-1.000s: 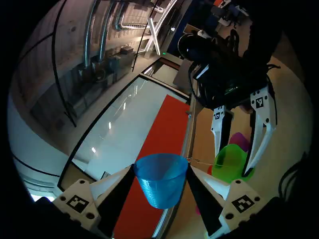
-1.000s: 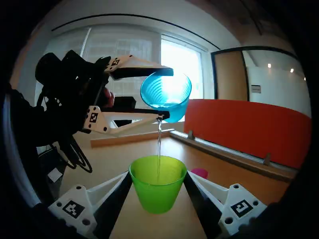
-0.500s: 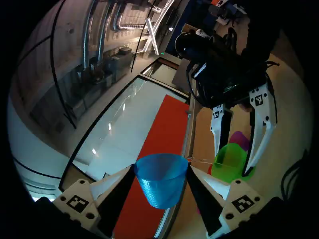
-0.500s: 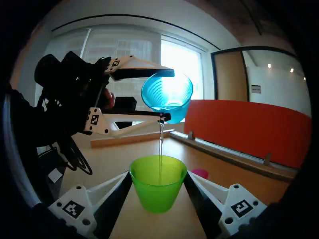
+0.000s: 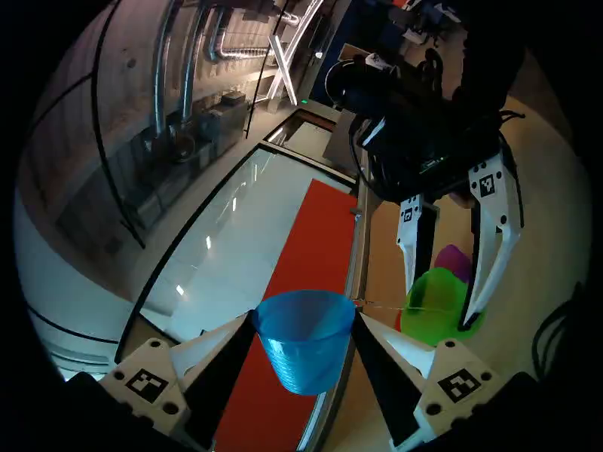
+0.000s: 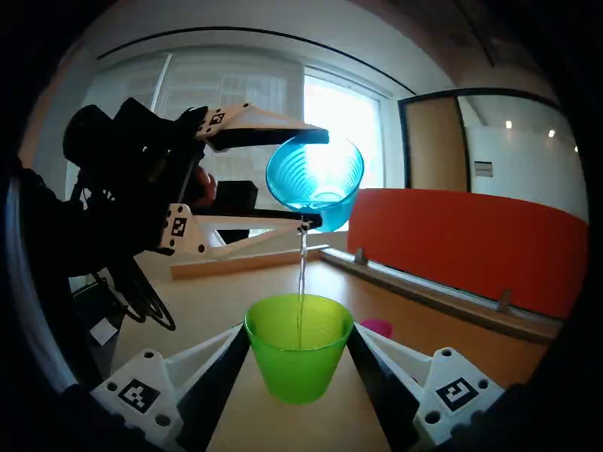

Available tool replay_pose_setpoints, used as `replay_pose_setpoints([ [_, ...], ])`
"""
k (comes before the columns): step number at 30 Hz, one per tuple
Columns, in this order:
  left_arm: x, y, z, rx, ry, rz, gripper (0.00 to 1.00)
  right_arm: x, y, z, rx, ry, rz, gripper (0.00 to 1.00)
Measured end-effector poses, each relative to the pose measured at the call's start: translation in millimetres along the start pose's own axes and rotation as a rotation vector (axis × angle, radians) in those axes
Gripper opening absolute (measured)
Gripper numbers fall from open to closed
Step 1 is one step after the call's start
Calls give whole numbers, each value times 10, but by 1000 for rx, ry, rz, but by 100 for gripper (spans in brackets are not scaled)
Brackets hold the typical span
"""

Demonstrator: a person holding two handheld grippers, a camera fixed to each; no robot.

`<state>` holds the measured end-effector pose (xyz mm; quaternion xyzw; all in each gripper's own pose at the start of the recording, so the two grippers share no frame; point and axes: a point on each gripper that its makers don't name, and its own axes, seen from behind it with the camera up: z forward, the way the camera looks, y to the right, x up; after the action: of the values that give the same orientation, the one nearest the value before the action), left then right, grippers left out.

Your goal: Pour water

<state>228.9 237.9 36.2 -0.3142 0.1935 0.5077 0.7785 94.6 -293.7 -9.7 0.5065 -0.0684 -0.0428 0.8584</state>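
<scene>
Water [image 6: 301, 279] is still streaming from the tilted blue cup [image 6: 314, 181] my left hand-held gripper [image 5: 304, 322] is clamping, at twelve o'clock above the green cup [image 6: 298, 361] my right hand-held gripper [image 6: 298, 331] is gripping; filling is continuing steadily.

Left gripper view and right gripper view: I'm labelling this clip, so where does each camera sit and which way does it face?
Left gripper view: on the left gripper, rolled sideways, facing the red partition; its own fingers clamp the blue cup.
Right gripper view: on the right gripper, level above the table, facing the window; its fingers clamp the green cup.
Shared: both grippers, both cups, the partition.
</scene>
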Motion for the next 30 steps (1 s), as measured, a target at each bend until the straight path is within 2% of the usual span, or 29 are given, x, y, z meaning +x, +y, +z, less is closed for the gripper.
replay_pose_setpoints([
  [30, 7, -3, -4, 9, -4, 40, 89, -17, 0, 3, 0, 2, -6, 92],
])
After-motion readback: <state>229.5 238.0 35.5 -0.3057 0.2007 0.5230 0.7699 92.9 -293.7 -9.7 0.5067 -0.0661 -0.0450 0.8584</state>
